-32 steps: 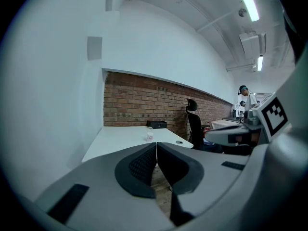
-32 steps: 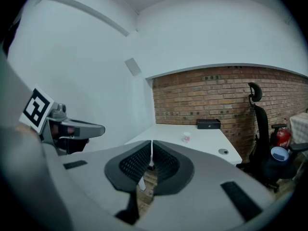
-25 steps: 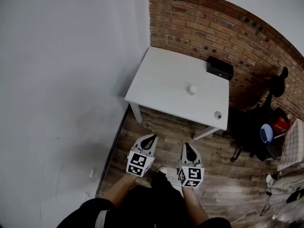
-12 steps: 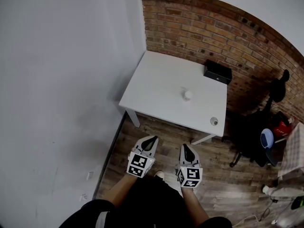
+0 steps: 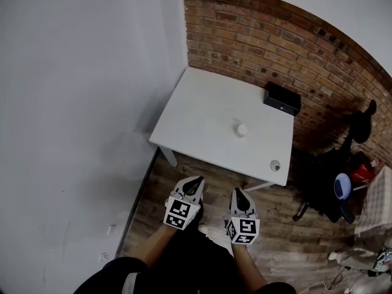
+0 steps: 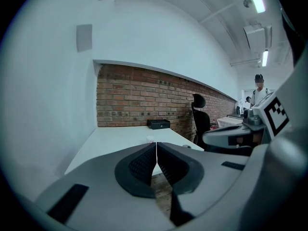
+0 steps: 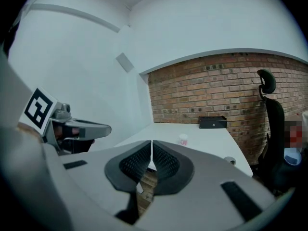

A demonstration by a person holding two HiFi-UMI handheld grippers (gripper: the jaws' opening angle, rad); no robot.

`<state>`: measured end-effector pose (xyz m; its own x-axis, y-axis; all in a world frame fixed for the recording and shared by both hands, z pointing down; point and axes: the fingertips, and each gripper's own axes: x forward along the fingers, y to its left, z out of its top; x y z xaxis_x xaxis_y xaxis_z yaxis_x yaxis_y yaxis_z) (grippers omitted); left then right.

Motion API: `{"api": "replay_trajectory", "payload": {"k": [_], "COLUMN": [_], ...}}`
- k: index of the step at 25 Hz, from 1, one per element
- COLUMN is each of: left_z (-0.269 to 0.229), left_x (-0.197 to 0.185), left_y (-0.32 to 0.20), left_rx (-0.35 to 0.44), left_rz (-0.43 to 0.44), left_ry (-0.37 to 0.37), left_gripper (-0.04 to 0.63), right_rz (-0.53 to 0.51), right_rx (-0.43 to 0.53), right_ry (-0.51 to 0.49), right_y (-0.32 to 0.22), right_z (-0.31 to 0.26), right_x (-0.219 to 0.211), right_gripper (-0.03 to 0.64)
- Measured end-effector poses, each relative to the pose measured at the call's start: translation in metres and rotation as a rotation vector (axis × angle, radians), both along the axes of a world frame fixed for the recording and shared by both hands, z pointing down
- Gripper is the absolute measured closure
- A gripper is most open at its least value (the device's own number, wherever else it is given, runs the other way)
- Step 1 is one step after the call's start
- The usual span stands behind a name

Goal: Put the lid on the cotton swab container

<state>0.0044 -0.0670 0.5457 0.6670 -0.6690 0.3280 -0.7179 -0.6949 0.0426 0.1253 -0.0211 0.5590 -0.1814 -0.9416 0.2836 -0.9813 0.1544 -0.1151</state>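
Note:
The cotton swab container [image 5: 242, 129], small, white and round, stands near the middle of the white table [image 5: 202, 112]. Its round lid [image 5: 275, 165] lies apart from it near the table's front right corner. Both grippers hang over the wooden floor, short of the table's front edge. My left gripper [image 5: 195, 184] is shut with nothing in it, and so is my right gripper [image 5: 239, 195]. In the right gripper view the container [image 7: 183, 139] and lid [image 7: 230, 161] show beyond the shut jaws [image 7: 151, 148]. The left gripper's shut jaws [image 6: 156, 150] almost hide the container [image 6: 150, 139].
A black box [image 5: 282, 98] sits at the table's back right corner against the brick wall [image 5: 269, 48]. A white wall [image 5: 79, 115] runs along the left. A black office chair [image 5: 331, 170] and clutter stand right of the table. A person [image 6: 259, 93] stands far off.
The table has drawn nearer to both grippers in the head view. Both grippers have stayed shut, side by side.

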Motion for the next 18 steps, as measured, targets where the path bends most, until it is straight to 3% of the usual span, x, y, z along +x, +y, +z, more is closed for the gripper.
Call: {"api": "replay_trajectory", "payload": {"k": [9,18], "left_z": [0.004,0.012], "left_x": [0.028,0.06], "left_y": [-0.101,-0.178], "left_rx": [-0.01,-0.05], "left_rz": [0.061,0.184], "left_ry": [-0.006,-0.006], "left_gripper": [0.58,0.578], "right_rz": [0.04,0.113], "right_rx": [-0.016,-0.059], "right_ry": [-0.004,-0.001], "right_y": [-0.094,-0.168], "right_z": [-0.003,-0.004], "right_x": [0.016,0.04], "right_gripper": [0.594,0.594]}}
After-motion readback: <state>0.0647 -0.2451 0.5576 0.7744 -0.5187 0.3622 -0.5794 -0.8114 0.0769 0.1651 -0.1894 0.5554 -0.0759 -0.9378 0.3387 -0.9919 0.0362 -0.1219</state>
